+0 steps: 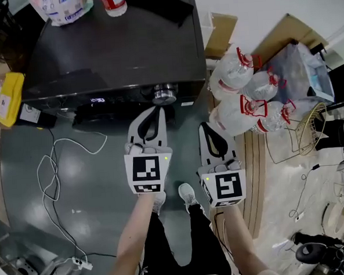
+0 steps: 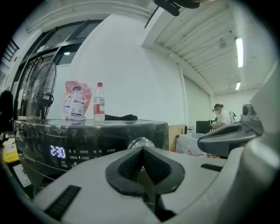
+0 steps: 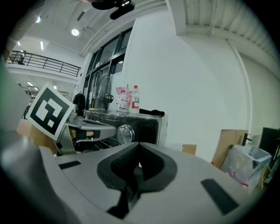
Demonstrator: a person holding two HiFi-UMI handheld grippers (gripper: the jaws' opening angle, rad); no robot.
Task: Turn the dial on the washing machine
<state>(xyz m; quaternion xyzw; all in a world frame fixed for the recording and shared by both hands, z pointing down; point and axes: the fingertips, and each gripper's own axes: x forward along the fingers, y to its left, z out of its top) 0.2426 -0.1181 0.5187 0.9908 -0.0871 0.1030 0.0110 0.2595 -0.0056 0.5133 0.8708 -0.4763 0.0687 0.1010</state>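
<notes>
The dark washing machine (image 1: 114,50) fills the top of the head view, its silver dial (image 1: 165,94) on the front panel at the right. My left gripper (image 1: 158,109) is shut and empty, its tips just short of the dial. In the left gripper view the dial (image 2: 141,142) peeks over the closed pads (image 2: 131,164), and the display (image 2: 57,152) reads 2:30. My right gripper (image 1: 205,126) is shut and empty, lower and to the right, apart from the machine. The right gripper view shows the dial (image 3: 124,133) ahead at left, beside the left gripper's marker cube (image 3: 49,110).
A bottle (image 1: 113,2) and a detergent pouch (image 1: 62,7) stand on the machine's top. Large water jugs (image 1: 242,92) and cardboard (image 1: 221,32) crowd the right. A yellow object (image 1: 7,97) sits at left, cables (image 1: 57,164) trail on the floor. A person (image 2: 223,116) stands far off.
</notes>
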